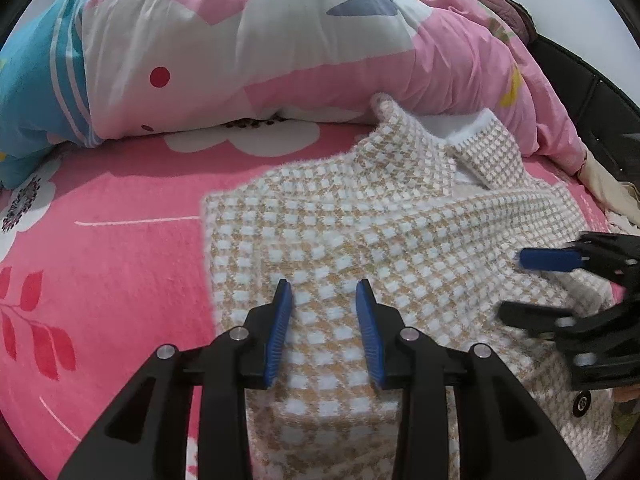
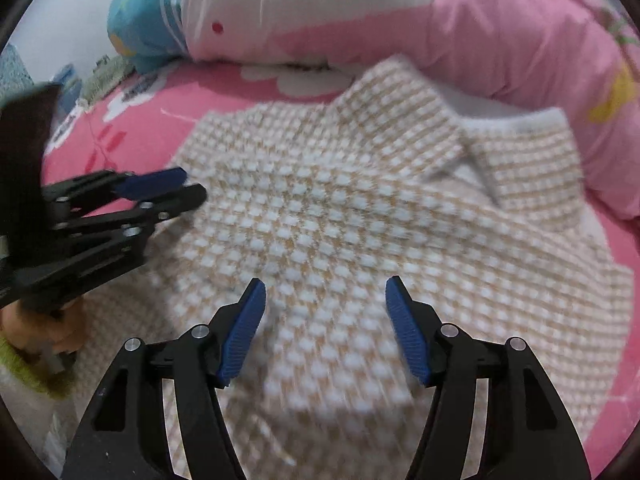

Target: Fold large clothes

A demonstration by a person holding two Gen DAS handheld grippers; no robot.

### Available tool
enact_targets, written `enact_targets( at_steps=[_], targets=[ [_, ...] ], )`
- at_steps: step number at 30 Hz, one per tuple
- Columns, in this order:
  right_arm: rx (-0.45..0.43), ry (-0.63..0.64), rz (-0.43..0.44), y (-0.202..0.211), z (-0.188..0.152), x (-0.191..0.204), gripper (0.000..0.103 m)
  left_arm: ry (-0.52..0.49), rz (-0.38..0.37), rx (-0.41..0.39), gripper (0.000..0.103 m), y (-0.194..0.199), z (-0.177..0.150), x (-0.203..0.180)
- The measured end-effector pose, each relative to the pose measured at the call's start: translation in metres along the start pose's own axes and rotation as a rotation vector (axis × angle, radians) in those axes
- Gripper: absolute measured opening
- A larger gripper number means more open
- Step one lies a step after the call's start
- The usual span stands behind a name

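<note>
Garment: a tan-and-white checked knit top (image 1: 360, 232) lies spread on the pink flowered bed sheet (image 1: 120, 240), directly under and ahead of both tongs.
Collar: white-lined collar (image 1: 472, 136) at the far end of the top, ahead and to the right of the left tongs, lying against the quilt.
Left tongs (image 1: 324, 292): released; the blue pads (image 1: 280, 328) stand apart just above the checked fabric, with nothing pinched between them.
Right tongs (image 2: 324, 292): released, jaws wider than the left pair's; only the knit surface shows below the gap. This view is blurred.
Tongs to each other: in the left wrist view the right tongs (image 1: 516, 284) come in from the right edge over the top's right side; in the right wrist view the left tongs (image 2: 188, 188) sit to the left, at the garment's left border.
Containers: I can make out no box, basket or drawer; the bed alone bears the garment.
Left edge: the top's straight side edge (image 1: 208, 248) runs just left of the left tongs; beyond it lies open pink sheet.
Far edge: a bulky pink, white and blue quilt (image 1: 240, 40) is heaped beyond the collar, touching the garment's far corner.
Right edge: a dark bed frame (image 1: 576, 80) shows far right past the quilt.
Hand: a person's hand (image 2: 44, 328) holds the left tongs, low at the left of the right wrist view.
</note>
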State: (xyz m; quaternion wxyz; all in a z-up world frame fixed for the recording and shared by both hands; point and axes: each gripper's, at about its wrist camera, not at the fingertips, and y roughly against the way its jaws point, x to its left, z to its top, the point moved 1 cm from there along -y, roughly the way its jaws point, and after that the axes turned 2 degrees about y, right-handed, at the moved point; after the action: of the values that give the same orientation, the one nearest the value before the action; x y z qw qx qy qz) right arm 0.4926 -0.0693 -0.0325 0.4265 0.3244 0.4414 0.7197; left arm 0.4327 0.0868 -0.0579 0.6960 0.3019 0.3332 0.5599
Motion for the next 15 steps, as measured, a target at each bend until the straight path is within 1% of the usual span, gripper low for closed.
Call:
enact_targets(
  at_steps=[2, 3, 5, 6, 7, 8, 9, 11, 12, 14, 15],
  targets=[
    [-0.028, -0.002, 0.002, 0.02, -0.01, -0.007, 0.06, -0.001, 0.002, -0.003, 0.033, 0.0, -0.001, 0.0],
    [-0.03, 0.0, -0.017, 0.027, -0.02, -0.008, 0.06, 0.0, 0.002, -0.004, 0.033, 0.001, -0.001, 0.001],
    [0.005, 0.005, -0.083, 0.019, -0.037, -0.01, 0.061, 0.006, 0.001, -0.003, 0.033, 0.001, 0.0, 0.001],
    [0.029, 0.003, -0.113, 0.011, -0.044, -0.007, 0.063, 0.004, 0.0, -0.002, 0.033, 0.001, 0.0, 0.002],
    [0.046, 0.002, -0.12, 0.002, -0.051, -0.012, 0.067, 0.006, -0.002, -0.002, 0.033, 0.002, 0.001, 0.001],
    [0.04, -0.008, -0.099, -0.002, -0.054, -0.014, 0.067, 0.005, -0.002, -0.005, 0.033, 0.003, 0.001, 0.001],
    [0.035, -0.045, -0.067, 0.001, -0.053, -0.02, 0.067, 0.003, 0.001, -0.007, 0.033, 0.006, 0.001, 0.0],
    [0.025, -0.09, -0.072, 0.016, -0.05, -0.021, 0.067, -0.01, -0.008, -0.029, 0.033, 0.017, 0.0, -0.006],
    [0.005, -0.093, -0.075, 0.028, -0.051, -0.021, 0.067, -0.032, -0.028, -0.05, 0.034, 0.027, -0.001, -0.011],
    [-0.055, -0.104, -0.083, 0.051, -0.057, -0.02, 0.07, -0.071, -0.047, -0.079, 0.042, 0.04, -0.006, -0.02],
    [-0.065, -0.119, -0.101, 0.058, -0.061, -0.022, 0.071, -0.086, -0.061, -0.077, 0.047, 0.045, -0.01, -0.025]
  ],
)
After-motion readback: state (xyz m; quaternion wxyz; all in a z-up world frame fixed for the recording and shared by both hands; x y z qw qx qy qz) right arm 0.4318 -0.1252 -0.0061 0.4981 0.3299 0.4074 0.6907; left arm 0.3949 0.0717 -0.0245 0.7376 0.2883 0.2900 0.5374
